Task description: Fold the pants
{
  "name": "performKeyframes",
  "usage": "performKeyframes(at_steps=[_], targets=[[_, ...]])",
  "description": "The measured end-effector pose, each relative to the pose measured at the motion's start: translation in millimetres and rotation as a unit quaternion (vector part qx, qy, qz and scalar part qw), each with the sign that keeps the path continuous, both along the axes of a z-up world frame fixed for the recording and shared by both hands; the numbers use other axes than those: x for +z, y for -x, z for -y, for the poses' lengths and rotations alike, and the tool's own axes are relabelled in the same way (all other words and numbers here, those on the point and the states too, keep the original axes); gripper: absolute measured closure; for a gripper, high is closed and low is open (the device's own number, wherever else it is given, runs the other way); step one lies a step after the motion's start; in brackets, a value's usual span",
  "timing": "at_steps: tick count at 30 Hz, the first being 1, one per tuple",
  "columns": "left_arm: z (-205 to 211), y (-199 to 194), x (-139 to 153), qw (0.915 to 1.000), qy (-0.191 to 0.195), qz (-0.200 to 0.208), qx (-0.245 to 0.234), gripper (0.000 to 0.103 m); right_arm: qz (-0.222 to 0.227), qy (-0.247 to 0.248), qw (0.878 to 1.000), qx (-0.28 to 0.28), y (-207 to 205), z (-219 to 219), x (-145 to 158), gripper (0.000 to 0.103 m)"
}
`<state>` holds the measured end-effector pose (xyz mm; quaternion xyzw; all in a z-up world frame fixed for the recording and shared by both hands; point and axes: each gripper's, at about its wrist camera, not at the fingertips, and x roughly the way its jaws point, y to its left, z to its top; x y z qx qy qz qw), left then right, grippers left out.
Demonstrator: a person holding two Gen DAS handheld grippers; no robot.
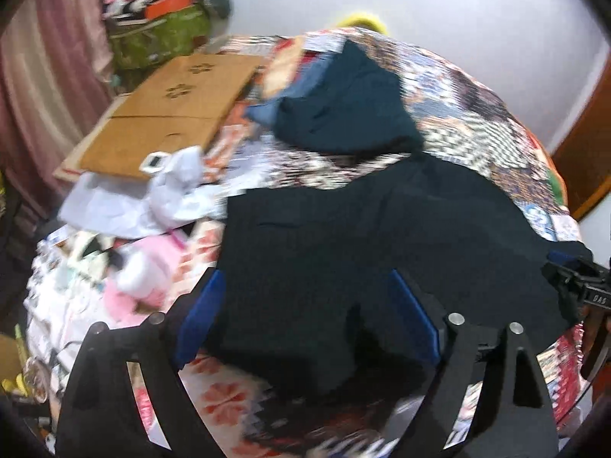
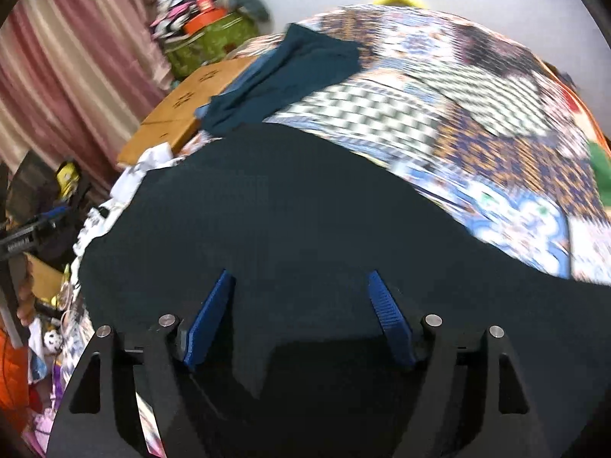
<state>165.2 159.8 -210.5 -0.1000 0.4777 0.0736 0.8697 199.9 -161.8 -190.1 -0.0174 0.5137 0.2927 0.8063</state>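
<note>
The dark pants [image 1: 382, 252] are lying spread across the patchwork bedspread [image 1: 477, 114], filling the near part of both views (the pictures are blurred, so folds and edges are hard to read). The left gripper [image 1: 305, 286] is hanging over the near part of the cloth with its blue pads [image 1: 200, 316] standing wide apart — nothing is pinched between them. The right gripper [image 2: 301, 282] is likewise hovering over the pants, its jaws spread and not clamping the cloth. Beyond the pants a teal garment [image 1: 355, 103] is lying crumpled on the bedspread, and a flattened cardboard box [image 1: 172, 114] is resting to the left of it.
</note>
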Motion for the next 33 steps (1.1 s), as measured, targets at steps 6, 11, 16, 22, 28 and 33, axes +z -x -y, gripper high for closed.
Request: performKeyframes(at_steps=[6, 11, 16, 22, 28, 33], targets=[[62.4, -41.0, -18.1, 0.9964, 0.013, -0.038, -0.074, 0.015, -0.030, 0.007, 0.997, -0.070, -10.7, 71.7, -8.6, 0.023], [106.4, -65.1, -24.5, 0.9921, -0.012, -0.052, -0.113, 0.015, -0.043, 0.099, 0.987, -0.116, -28.4, 130.3, -24.3, 0.026], [134.4, -90.2, -24.0, 0.9877, -0.003, -0.070, -0.140, 0.015, -0.018, 0.126, 0.979, -0.157, -27.3, 189.7, -7.7, 0.028], [189.3, -100.8, -27.4, 0.9757, -0.048, -0.075, -0.200, 0.014, 0.008, 0.099, 0.971, -0.218, 11.8, 232.2, 31.1, 0.026], [237.9, -111.7, -30.2, 0.9675, -0.064, -0.073, -0.233, 0.013, 0.006, 0.015, 0.971, -0.240, 70.9, 239.1, 43.3, 0.026], [261.2, -117.5, -34.2, 0.9661, -0.029, -0.084, -0.242, 0.013, -0.033, -0.075, 0.960, -0.267, 96.9, 234.2, 24.4, 0.026]])
